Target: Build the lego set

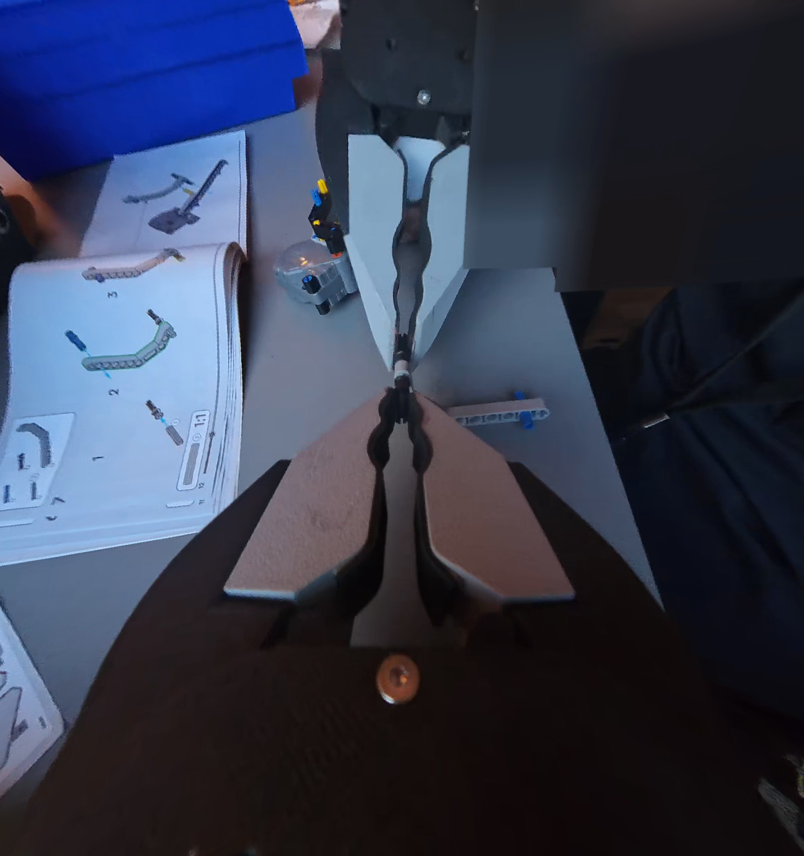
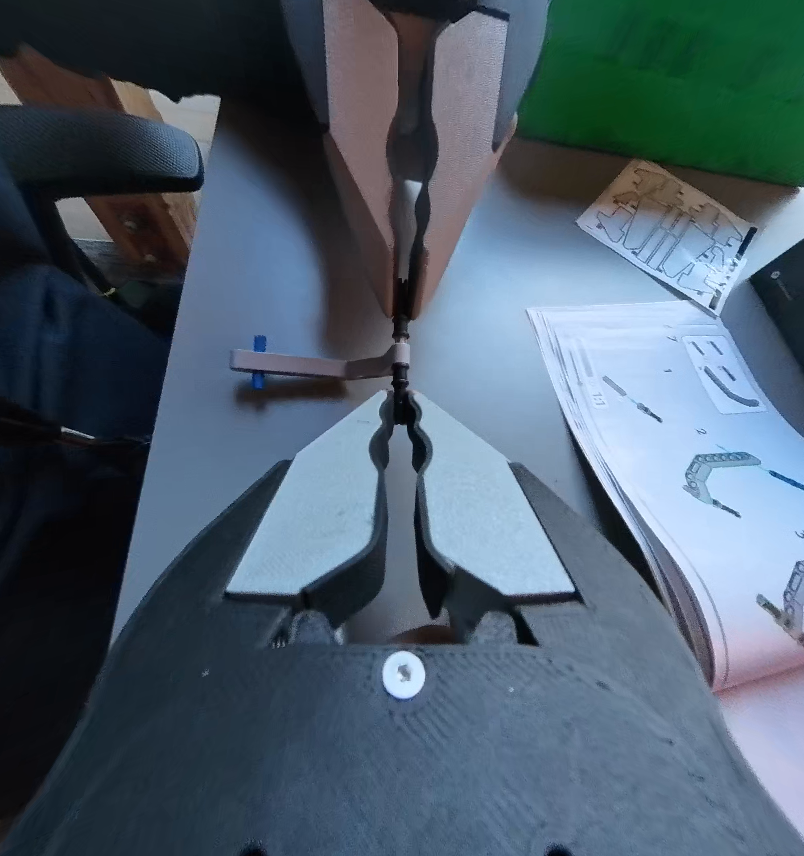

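Above the grey table (image 2: 270,222), a thin black axle (image 2: 399,370) is clenched at opposite ends by the left gripper (image 1: 399,407) and the right gripper (image 2: 399,407), tip to tip. A grey angled beam (image 2: 298,363) with a blue pin (image 2: 259,361) is carried on the axle. Beside it, an open instruction booklet (image 1: 126,393) is laid flat. Farther off, a grey and black assembly (image 1: 319,273) is seen.

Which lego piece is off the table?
The thin black axle with the pale collar, pinched between left gripper and right gripper; grey beam and domed assembly lie on the table.
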`<state>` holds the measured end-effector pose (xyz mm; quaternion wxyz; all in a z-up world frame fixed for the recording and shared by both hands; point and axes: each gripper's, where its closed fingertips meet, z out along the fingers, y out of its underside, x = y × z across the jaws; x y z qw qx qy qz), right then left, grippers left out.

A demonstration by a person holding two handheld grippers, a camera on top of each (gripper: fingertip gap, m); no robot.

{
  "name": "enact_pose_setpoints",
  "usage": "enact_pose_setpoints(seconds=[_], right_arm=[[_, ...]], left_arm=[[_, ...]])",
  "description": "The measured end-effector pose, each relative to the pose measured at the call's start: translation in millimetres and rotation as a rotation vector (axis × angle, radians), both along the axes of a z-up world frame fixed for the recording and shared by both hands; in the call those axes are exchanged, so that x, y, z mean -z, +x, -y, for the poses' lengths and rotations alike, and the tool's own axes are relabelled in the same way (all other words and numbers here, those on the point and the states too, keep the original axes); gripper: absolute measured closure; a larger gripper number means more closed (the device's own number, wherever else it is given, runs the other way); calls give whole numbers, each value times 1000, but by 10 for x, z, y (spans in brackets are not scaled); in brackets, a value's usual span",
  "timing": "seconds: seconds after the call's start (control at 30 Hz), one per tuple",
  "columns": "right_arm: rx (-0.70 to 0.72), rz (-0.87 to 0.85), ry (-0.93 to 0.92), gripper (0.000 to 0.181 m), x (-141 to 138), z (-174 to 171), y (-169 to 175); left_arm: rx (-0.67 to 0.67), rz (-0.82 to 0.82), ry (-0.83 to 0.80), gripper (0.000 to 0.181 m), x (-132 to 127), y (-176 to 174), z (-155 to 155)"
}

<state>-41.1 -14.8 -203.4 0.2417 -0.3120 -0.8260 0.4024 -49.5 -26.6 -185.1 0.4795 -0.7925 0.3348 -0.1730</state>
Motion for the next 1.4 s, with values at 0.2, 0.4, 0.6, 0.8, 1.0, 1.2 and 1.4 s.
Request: enact_pose_setpoints(seconds=[0.2,0.4,0.6,0.8,1.0,1.2,1.4], right_arm=[[19,-61,-105,179,-180,1,-11],[20,-34,-107,179,-150,-1,4],[14,-17,-172,179,-193,6,19],[14,-18,-200,179,-223,5,19],[2,-30,-195,175,-233,32,29],[26,-49,-213,170,-271,-16,7],[17,-72,-208,178,-305,-13,19]], left_arm=[[-36,-32,60,178,-36,-27,-14],[-28,-28,13,178,12,-9,-20],[-27,-27,11,179,11,5,-19],[-30,21,12,179,-40,10,-19],[-20,48,12,178,-65,59,-13],[-32,77,20,179,-102,31,-21],[-46,78,23,179,-106,12,-32]])
